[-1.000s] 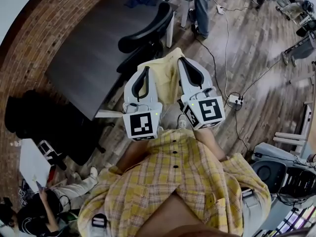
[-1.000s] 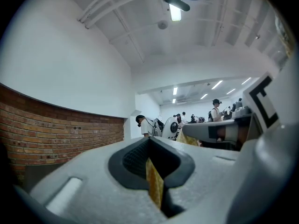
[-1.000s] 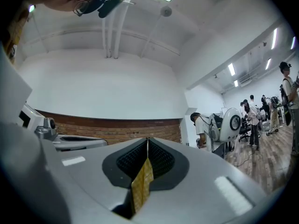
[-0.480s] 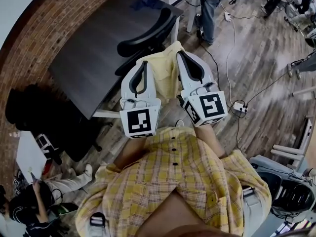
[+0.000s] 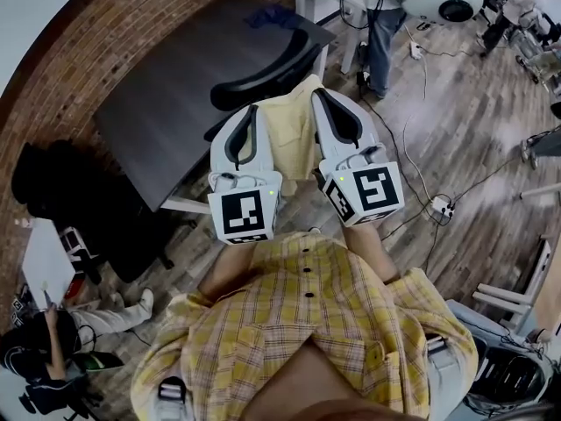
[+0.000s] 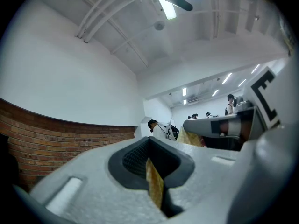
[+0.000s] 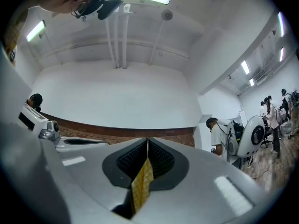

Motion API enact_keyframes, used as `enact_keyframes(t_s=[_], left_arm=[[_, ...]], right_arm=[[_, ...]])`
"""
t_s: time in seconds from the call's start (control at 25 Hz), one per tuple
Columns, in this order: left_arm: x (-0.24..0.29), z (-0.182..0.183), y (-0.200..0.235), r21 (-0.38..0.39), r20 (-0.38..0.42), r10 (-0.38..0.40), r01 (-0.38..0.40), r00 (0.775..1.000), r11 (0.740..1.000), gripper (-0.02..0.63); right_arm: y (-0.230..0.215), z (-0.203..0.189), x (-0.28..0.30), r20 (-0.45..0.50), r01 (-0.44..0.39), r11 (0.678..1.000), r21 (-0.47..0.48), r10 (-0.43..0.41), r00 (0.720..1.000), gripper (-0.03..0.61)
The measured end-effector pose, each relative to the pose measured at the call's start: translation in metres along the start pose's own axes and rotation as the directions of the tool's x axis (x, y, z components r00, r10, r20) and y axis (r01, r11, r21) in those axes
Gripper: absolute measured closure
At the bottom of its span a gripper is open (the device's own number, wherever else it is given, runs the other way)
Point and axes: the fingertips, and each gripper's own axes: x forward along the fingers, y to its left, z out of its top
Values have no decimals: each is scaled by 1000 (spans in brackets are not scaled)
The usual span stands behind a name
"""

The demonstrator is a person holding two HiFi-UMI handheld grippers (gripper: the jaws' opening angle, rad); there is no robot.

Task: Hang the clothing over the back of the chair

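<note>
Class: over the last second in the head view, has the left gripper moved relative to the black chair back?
Yes. The left gripper has moved forward, closer to the chair back, with the yellow clothing clamped in it.

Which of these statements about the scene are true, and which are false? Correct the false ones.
1. The left gripper and the right gripper are both shut on the cloth. True.
2. The table stands by a brick wall. True.
3. The cloth lies flat on the table. False: it is held up between the two grippers, near the chair.
4. The chair is black. True.
5. The floor is carpeted. False: it is wood planks.
</note>
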Motion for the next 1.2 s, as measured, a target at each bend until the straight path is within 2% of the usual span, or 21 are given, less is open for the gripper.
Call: enact_keyframes(t_s=[0.36,0.56,1.04,1.2], left_arm=[[11,11,-2,43,-4,61,-61,998,997,614],[18,23,4,29,11,84,-84,996,996,614],[45,38,46,-1,47,67,-67,997,998,614],[56,46,52,22,70,58,-60,996,998,614]], right_arm=[[-12,15,11,40,-41,999,5,41,998,566],[-7,30,21,65,-65,998,-4,65,996,565],[-9,42,64,92,-6,1000,-22,8,996,565],[-11,49,76,103,2,999,-34,2,995,565]])
